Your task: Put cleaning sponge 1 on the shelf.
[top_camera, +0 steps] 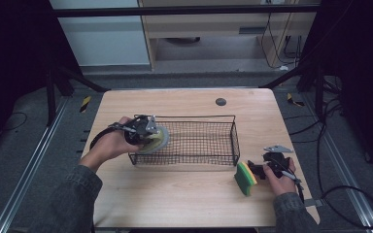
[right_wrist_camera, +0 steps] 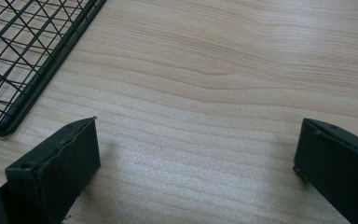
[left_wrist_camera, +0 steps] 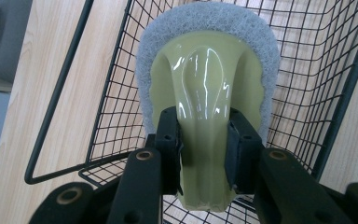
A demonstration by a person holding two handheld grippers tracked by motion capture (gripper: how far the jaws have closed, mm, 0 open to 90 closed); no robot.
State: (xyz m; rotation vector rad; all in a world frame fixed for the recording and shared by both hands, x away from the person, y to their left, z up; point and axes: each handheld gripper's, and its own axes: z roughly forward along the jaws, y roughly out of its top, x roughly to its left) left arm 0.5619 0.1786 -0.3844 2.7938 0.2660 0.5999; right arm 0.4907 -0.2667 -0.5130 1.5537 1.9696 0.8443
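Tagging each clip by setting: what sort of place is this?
Probably a lab recording bay: a bare wooden table on grey carpet, boxed in by dark frame bars, with loose cables on the floor.

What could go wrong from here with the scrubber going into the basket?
1. The left hand-held gripper pinches only the scrubber by its glossy handle; it could slip or twist on release.
2. The scrubber hangs at the wire basket end wall; its pad may snag the mesh.
3. The right hand-held gripper is open beside the sponge and might nudge it.
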